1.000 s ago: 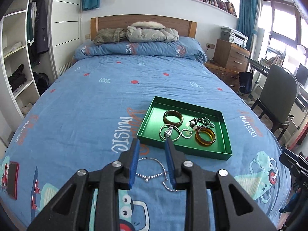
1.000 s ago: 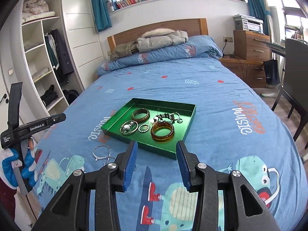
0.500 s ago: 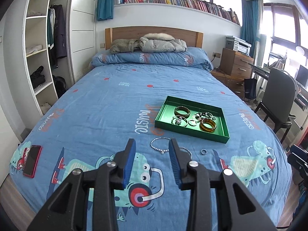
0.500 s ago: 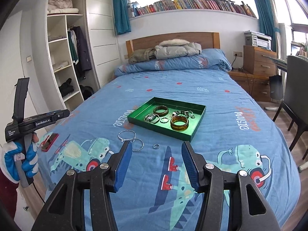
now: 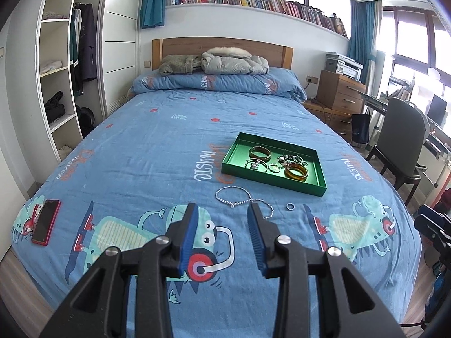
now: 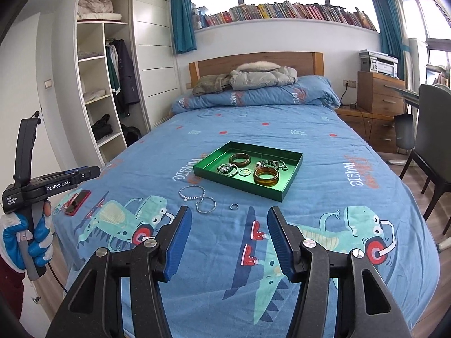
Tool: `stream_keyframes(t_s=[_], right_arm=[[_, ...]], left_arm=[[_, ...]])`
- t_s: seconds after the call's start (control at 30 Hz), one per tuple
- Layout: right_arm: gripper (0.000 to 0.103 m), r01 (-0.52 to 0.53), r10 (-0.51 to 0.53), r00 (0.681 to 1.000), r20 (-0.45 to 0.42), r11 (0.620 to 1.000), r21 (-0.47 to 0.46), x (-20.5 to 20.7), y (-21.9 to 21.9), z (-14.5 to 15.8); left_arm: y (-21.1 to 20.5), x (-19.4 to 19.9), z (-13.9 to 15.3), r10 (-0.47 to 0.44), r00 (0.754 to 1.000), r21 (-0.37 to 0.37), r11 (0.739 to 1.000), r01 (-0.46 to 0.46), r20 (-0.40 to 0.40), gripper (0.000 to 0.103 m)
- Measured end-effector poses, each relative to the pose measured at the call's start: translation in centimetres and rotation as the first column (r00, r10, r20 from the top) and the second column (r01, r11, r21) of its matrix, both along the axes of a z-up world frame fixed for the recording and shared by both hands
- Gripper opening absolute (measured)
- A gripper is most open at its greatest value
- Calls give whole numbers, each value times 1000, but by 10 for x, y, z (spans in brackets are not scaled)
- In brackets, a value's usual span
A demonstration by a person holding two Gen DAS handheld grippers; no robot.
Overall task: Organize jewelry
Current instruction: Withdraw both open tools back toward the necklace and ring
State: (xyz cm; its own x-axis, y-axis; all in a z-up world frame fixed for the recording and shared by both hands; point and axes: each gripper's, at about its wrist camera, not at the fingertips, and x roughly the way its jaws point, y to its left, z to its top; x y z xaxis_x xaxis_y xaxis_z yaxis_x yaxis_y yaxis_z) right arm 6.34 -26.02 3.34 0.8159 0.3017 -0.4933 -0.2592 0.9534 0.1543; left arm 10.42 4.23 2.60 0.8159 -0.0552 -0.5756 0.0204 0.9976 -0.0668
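We hold the left gripper (image 5: 221, 211) and right gripper (image 6: 228, 214) parted and empty above the bed (image 5: 157, 146), lined up for a pick. The necklace (image 5: 243, 201) lies just beyond, strung sideways, beside a ring (image 5: 290, 206); the green tray (image 5: 239, 152) angles away rightward.

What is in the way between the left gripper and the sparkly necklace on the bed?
Nothing visible. The left gripper is open above bare blue bedcover, and the necklace lies just ahead. The small ring sits off to the right, clear of that path.
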Motion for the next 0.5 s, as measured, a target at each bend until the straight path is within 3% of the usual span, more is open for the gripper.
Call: stream_keyframes(t_s=[0.5], right_arm=[[56,18,-18,999,-45,1000,16,19,-6,-29]], left_arm=[[3,19,-37,31,996,-22,999,-33,-79,34]])
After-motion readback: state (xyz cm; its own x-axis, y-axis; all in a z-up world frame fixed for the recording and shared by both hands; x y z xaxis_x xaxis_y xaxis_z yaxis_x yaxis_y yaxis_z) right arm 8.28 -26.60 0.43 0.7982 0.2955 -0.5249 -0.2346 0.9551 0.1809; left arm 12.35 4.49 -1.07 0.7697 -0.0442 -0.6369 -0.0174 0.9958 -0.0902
